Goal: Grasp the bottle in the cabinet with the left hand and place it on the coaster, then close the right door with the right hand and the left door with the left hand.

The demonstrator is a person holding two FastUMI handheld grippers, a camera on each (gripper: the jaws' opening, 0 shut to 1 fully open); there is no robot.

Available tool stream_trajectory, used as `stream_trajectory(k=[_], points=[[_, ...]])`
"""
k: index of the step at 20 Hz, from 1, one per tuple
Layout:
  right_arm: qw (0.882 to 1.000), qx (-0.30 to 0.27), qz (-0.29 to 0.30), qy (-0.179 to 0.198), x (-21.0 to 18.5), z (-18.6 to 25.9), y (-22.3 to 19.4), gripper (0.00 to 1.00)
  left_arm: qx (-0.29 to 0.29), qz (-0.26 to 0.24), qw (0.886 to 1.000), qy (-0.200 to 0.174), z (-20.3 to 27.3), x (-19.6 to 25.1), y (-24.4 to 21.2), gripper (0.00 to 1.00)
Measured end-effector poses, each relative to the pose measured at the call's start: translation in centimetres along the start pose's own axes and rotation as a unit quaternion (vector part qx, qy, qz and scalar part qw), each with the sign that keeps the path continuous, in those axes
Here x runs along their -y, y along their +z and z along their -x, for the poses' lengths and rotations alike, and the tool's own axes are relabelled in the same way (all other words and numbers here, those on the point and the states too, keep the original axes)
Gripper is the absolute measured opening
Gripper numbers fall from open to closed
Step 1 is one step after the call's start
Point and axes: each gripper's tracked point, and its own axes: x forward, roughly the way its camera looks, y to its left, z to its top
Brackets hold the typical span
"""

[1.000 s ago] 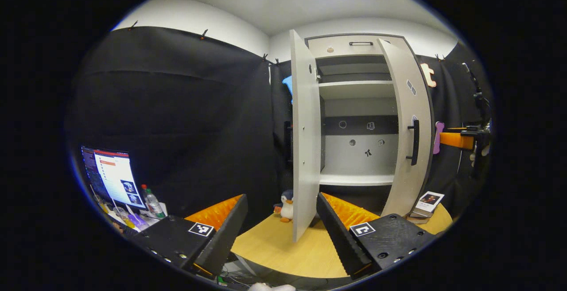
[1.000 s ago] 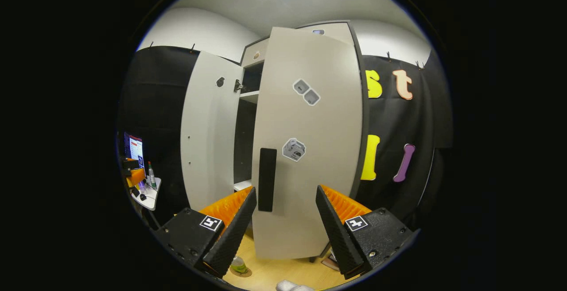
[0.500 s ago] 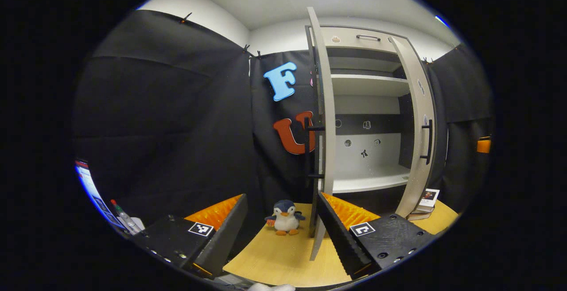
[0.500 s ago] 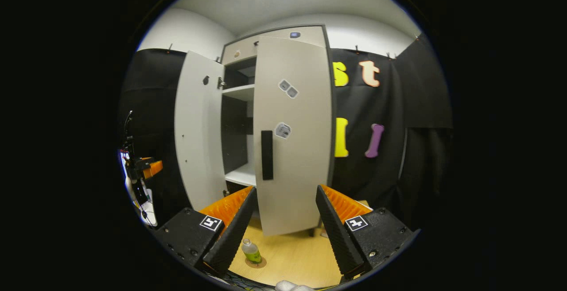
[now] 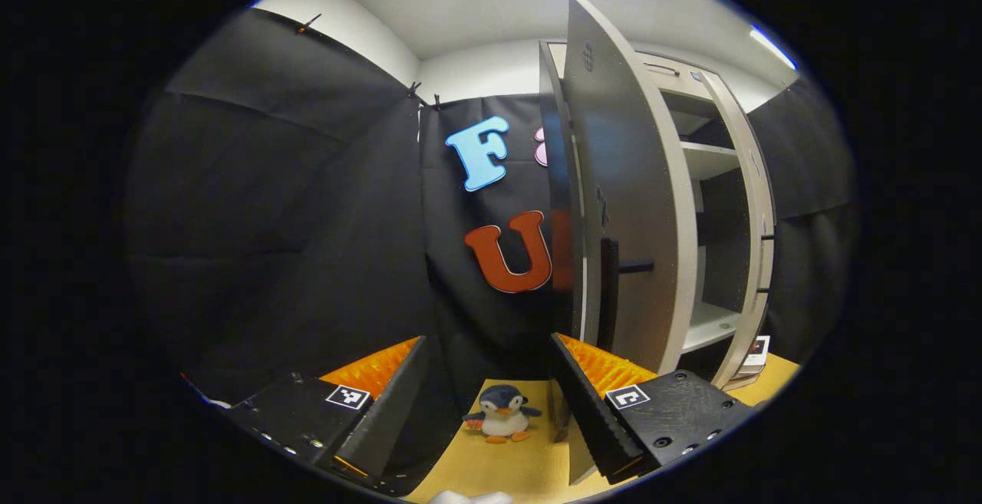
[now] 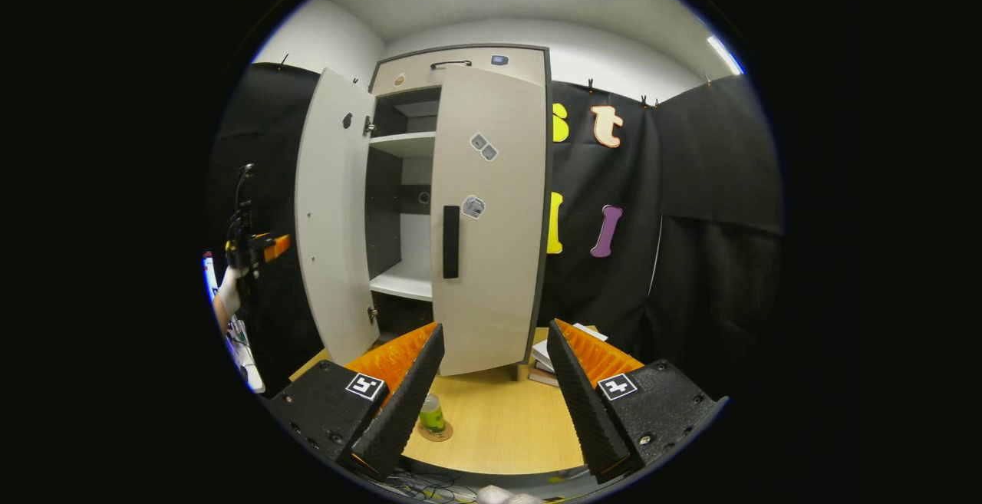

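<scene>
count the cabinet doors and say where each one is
2: the left door stands wide open; the right door is nearly shut over the cabinet's right half. None looks hidden.

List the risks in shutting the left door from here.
1. The left gripper is open, and the left door stands nearly edge-on beside its right finger; a push may well slip off the edge.
2. The penguin toy sits on the table near that door's foot and might get swept.
3. The right door looks slightly ajar, so the doors could clash.
</scene>
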Motion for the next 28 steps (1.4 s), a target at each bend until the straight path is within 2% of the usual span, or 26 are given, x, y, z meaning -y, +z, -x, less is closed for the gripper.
stream_trajectory(k=[2,4,5,6,9,12,13,17,21,22,25,28], points=[[1.000,-0.005,-0.002,-0.003,-0.1,0.3,-0.2,0.83,0.007,-0.004,1.000,-0.007,-0.6,0.3,0.6,0.95],[1.000,-0.008,0.004,-0.014,0.2,0.5,-0.6,0.83,0.009,-0.001,0.999,-0.040,-1.4,2.1,1.1,0.99],[1.000,-0.008,0.006,-0.012,-0.1,0.5,-0.6,0.83,0.011,-0.010,0.999,-0.039,-1.6,2.2,1.0,0.99],[1.000,-0.007,0.007,-0.008,-0.3,0.6,-0.6,0.83,0.017,-0.015,0.999,-0.036,-1.6,1.8,1.4,0.89],[1.000,-0.011,0.012,0.008,-0.9,0.5,-0.8,0.83,0.013,-0.006,0.999,-0.029,-1.4,1.9,1.3,0.88],[1.000,-0.013,0.011,0.018,-0.7,0.4,-1.0,0.83,0.011,-0.019,1.000,-0.017,-0.9,2.3,1.5,0.88],[1.000,-0.011,0.010,0.020,-0.4,0.4,-1.0,0.83,0.010,-0.021,1.000,-0.015,-0.8,2.5,1.5,0.84],[1.000,-0.009,-0.002,0.023,0.3,0.5,-1.3,0.83,0.006,-0.013,1.000,-0.022,-0.1,4.2,1.6,0.88],[1.000,-0.010,0.007,0.026,2.1,0.5,-1.3,0.83,0.007,-0.013,0.999,-0.041,0.7,7.6,1.9,0.88],[1.000,-0.008,0.006,0.025,2.5,0.3,-1.0,0.83,0.007,-0.012,0.999,-0.048,0.6,8.7,1.8,0.92],[1.000,-0.002,-0.002,0.028,3.8,0.1,-0.5,0.83,0.003,-0.014,0.998,-0.067,0.5,12.4,1.7,0.85],[1.000,0.001,0.003,0.023,5.3,-0.1,-0.1,0.83,0.014,-0.033,0.997,-0.063,0.0,14.7,2.6,0.92]])
